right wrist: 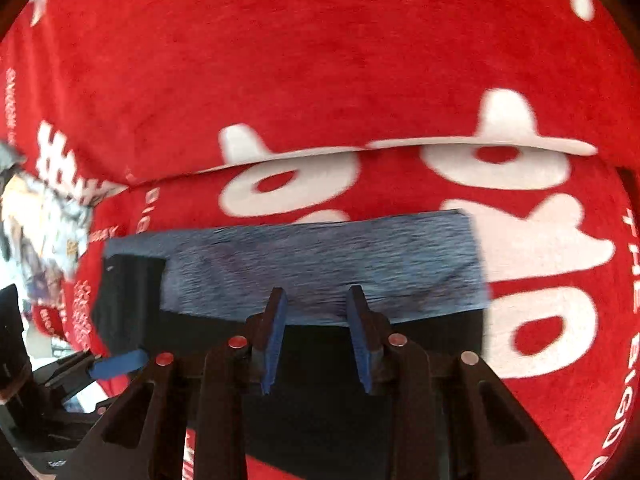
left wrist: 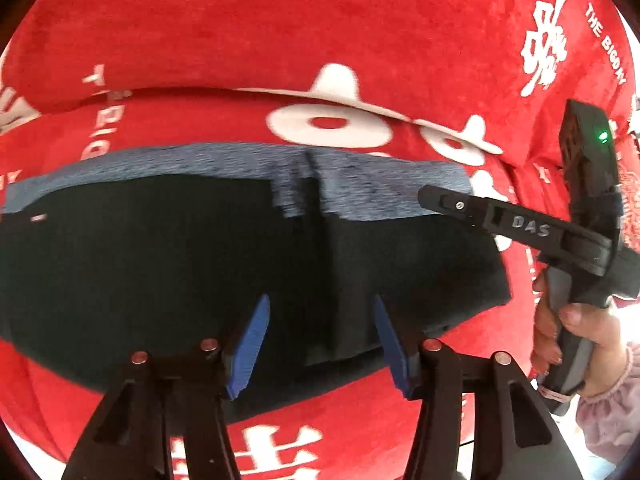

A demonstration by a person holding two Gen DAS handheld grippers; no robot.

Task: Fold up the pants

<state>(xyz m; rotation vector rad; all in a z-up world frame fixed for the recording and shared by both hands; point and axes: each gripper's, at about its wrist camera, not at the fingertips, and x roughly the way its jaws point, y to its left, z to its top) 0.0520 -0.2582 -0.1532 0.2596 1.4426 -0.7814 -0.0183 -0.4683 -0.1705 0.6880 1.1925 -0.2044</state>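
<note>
Black pants [left wrist: 180, 264], long axis crosswise | under our left gripper [left wrist: 320, 336], half open, empty | right gripper [right wrist: 316, 340] at grey waistband [right wrist: 320, 264], narrower, empty

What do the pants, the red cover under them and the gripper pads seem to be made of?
Pants: matte black fabric, probably knit, with a heathered blue-grey band, likely ribbed elastic.
Red cover: plush fleece or velour; fuzzy nap, white print.
Pads: blue, matte, probably rubber or foam; the blur leaves it open.
</note>
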